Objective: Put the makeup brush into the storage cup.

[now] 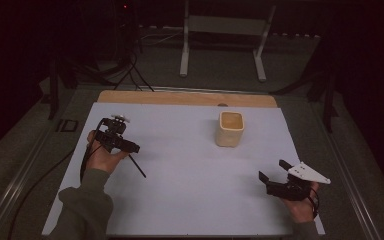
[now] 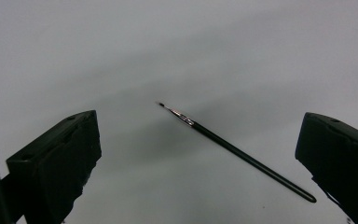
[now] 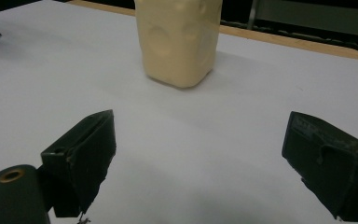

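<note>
Brush [image 2: 235, 151] lies flat on the white sheet [image 1: 190, 180], between the wide-apart jaws of the left gripper [image 2: 196, 168]. Right gripper [image 3: 200, 163] (jaws also apart, holding nothing) faces the cream cup [image 1: 229, 128], upright, well apart from it; contents can't be made out.

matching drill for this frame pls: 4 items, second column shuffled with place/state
1. thin black paintbrush
2. cream plastic cup
3. left gripper
4. right gripper

a. upright, far side of the white sheet
b. open, near right of the sheet, facing the cup
c. lying flat on the sheet
d. open, above the paintbrush

Pairs: 1-c, 2-a, 3-d, 4-b
</note>
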A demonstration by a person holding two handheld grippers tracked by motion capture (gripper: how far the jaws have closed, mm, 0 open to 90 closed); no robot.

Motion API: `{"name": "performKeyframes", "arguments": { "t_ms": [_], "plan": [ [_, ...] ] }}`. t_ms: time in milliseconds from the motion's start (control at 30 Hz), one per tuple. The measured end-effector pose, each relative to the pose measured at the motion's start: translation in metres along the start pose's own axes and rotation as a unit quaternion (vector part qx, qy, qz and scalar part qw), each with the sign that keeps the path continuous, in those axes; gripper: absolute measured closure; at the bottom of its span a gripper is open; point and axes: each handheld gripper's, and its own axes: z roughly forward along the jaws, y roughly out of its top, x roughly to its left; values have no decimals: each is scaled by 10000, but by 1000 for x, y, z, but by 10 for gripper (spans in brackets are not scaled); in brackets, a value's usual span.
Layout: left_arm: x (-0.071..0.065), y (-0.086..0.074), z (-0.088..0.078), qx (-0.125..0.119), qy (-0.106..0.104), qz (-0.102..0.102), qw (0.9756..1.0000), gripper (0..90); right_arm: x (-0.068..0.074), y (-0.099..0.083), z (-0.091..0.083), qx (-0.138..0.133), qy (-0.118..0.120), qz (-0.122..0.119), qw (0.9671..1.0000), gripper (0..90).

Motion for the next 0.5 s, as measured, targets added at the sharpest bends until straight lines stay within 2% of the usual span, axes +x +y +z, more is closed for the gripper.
{"name": "performKeyframes", "arguments": {
  "t_ms": [333,500],
  "plan": [
    [-5,-3,16,149,-60,3,9999,11,0,0,0,11,2,-1,10000,97],
    [-6,-4,25,257,-120,-73,9996,12,0,0,0,14,8,-5,10000,97]
  ]
}}
